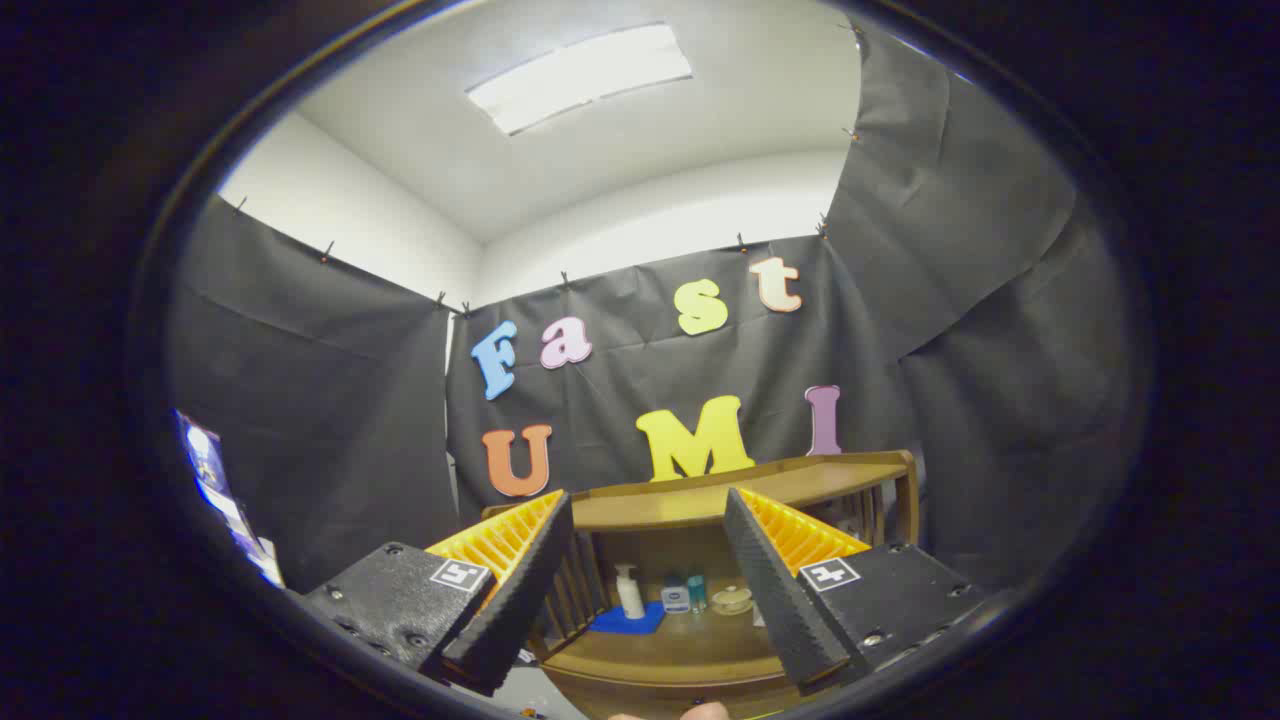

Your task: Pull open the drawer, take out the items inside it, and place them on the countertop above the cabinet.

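While the gripper hangs with its fingers spread wide and nothing between them, the curved brown wooden cabinet stands straight ahead and beyond the tips, its long countertop running crosswise. On the lower shelf a white pump bottle on a blue mat stands beside small jars. I cannot make out the drawer.

- The gripper has its fingers wide apart, with nothing between them.
- Beyond the fingers, the wooden cabinet has an open shelf.
- At the back of that shelf stand a white pump bottle, a blue cloth, small jars and a round dish.
- The front of the shelf is bare.
- Wooden bars close the shelf's left side.
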